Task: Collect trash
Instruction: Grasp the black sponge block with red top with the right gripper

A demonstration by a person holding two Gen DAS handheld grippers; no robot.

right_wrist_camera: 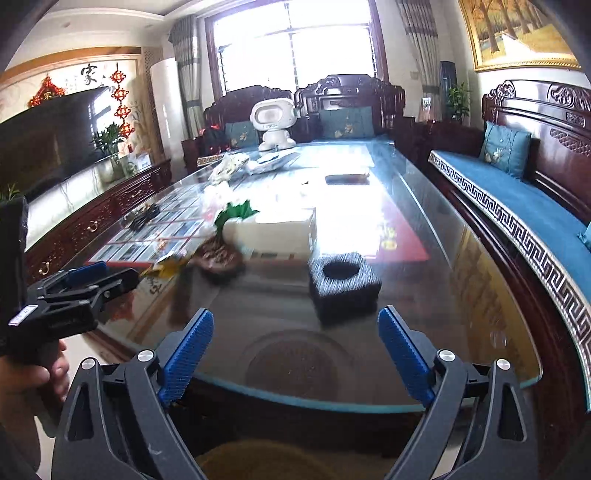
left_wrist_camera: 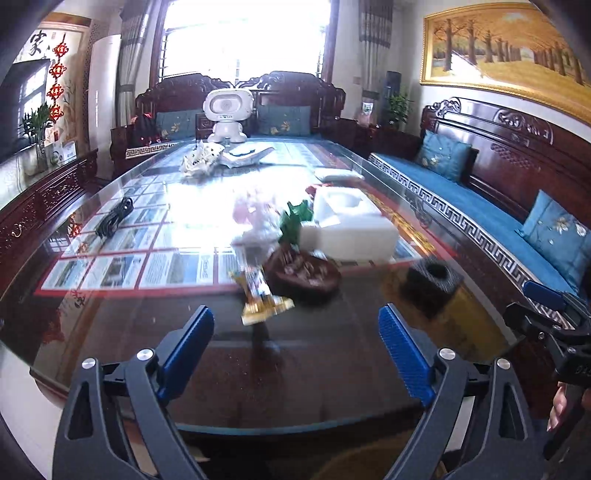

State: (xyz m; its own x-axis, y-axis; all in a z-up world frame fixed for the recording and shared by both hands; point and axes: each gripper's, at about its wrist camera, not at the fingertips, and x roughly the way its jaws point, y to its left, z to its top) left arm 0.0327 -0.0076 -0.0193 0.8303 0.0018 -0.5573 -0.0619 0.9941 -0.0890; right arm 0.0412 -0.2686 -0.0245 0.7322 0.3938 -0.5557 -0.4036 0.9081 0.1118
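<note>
The left gripper (left_wrist_camera: 295, 347), its blue ribbed pads spread wide with nothing between them, hovers over a glass-topped dark wooden table (left_wrist_camera: 110, 332). Ahead lie a yellow snack wrapper (left_wrist_camera: 264, 295), a dark brown bag (left_wrist_camera: 303, 275), a green crumpled wrapper (left_wrist_camera: 293, 219) and a white foam block (left_wrist_camera: 351, 227). A black foam cube (left_wrist_camera: 434, 278) sits to the right.

Blowing out at the window (left_wrist_camera: 245, 35), glaring off the glass counter (left_wrist_camera: 192, 221), blurring mid-frame, bending at the edges.
</note>
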